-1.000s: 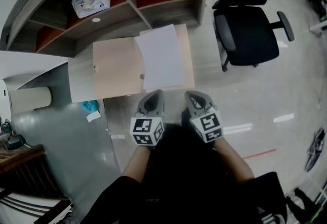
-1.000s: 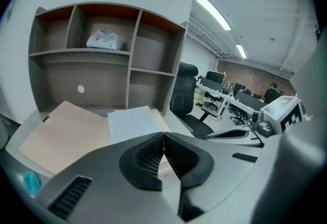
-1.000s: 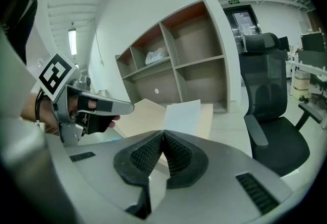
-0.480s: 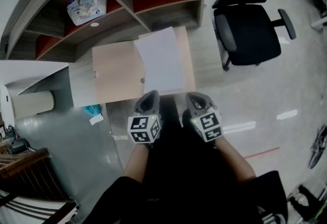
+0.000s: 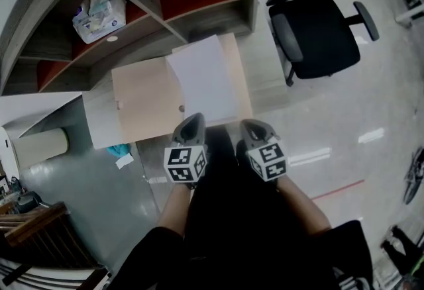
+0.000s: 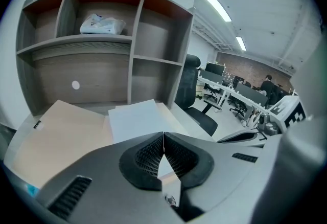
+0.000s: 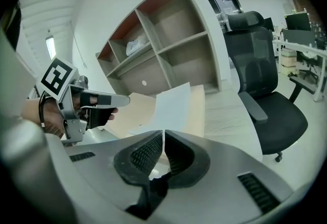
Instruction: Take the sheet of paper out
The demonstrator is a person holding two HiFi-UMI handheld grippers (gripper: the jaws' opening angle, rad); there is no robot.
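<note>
Over the last second both hands sink a little toward the desk [image 5: 264, 80]. The left gripper [image 5: 192, 120] and the right gripper [image 5: 252, 126] now have their tips over the near edge of the open folder [image 5: 142, 100], where a moment earlier they hung just short of it. Neither has opened: each pair of jaws is pressed together, as before, with nothing between them. The sheet [image 5: 202, 80] has not been touched. It lies flat and slightly askew on the right half of the folder, its far corner poking past the folder's far edge and its near edge just ahead of the left gripper. This looks like the approach only, and removal has not begun. One gripper will probably have to spread its jaws before it can pinch the near edge of the sheet.
</note>
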